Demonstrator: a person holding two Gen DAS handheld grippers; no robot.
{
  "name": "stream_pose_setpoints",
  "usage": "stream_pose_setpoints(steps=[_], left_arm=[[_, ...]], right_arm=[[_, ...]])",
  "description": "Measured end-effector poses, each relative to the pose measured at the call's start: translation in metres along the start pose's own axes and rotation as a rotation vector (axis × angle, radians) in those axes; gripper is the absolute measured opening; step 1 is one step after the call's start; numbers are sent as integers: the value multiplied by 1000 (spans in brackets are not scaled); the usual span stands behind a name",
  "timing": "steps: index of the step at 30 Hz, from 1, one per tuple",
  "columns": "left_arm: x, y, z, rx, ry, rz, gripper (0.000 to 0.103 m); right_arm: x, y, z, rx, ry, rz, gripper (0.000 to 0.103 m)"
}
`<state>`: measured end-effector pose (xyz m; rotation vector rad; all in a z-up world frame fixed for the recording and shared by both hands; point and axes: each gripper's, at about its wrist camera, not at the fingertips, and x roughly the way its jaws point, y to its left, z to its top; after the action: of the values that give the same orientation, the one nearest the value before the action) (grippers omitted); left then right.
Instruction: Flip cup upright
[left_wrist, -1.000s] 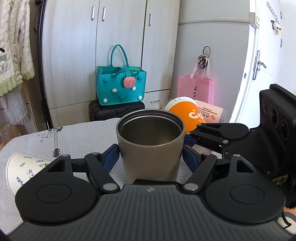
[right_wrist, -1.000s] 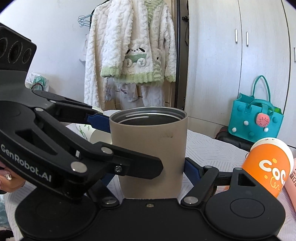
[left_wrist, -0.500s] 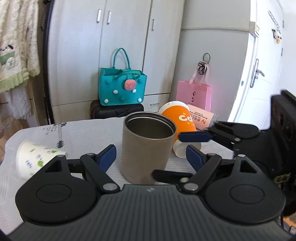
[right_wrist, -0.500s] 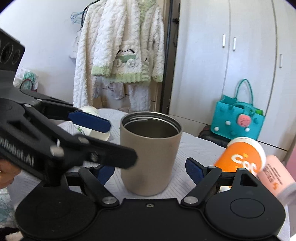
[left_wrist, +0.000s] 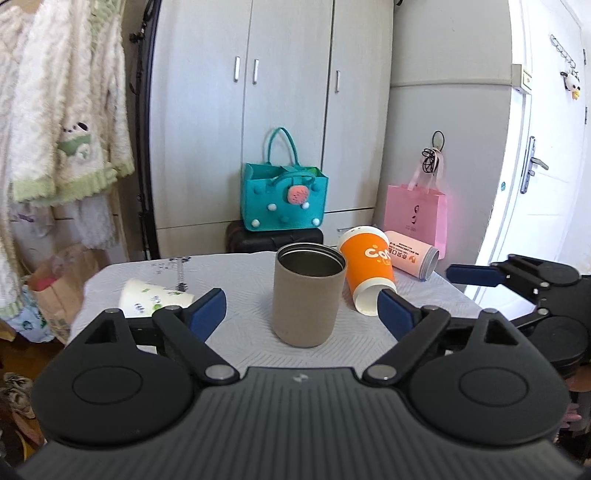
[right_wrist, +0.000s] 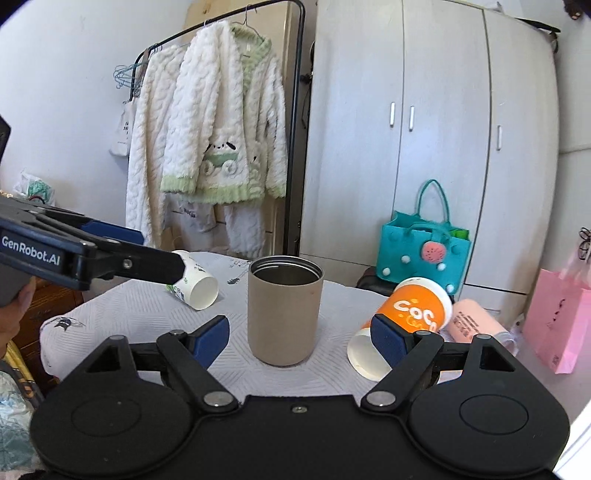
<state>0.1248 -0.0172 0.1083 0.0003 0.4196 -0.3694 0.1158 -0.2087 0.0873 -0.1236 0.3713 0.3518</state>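
Tan cup (left_wrist: 307, 295) stands upright on the tabletop (left_wrist: 240, 332); both tongs (left_wrist: 301, 308) (right_wrist: 299, 334) spread, a careless sweep could topple it.

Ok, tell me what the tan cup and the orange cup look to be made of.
Tan cup: probably steel, judging by its shiny grey inner wall; the outside is a matte tan coating with no glare. Orange cup: likely paper, with printed lettering, a plain white inside and a thin rolled rim.
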Motion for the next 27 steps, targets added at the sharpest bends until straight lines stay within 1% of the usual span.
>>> stream_pose_setpoints(steps=[5,9,12,17,20,21,22,27], left_arm=[[-23,-8,-7,3,-1,30,92],[-34,-15,-13,16,7,75,93],[-43,-21,-19,30,1,112,94],[-57,-25,-25,12,-6,120,95],[-61,-26,-29,1,-1,123,98],[-63,-26,-30,-1,-2,121,102],[-63,-26,-31,-2,1,119,103],[-61,-22,-39,-37,32,140,103]], right_arm=[[-21,4,-4,19,-1,-33,87],[-36,7,-8,33,-14,-59,88],[-47,11,-13,30,-31,-101,97],[-60,12,-20,45,-40,-143,97],[-67,13,-24,53,-48,-180,98],[-68,14,-25,53,-53,-194,102],[-70,15,-26,56,-57,-206,103],[-72,17,-31,97,-40,-223,103]])
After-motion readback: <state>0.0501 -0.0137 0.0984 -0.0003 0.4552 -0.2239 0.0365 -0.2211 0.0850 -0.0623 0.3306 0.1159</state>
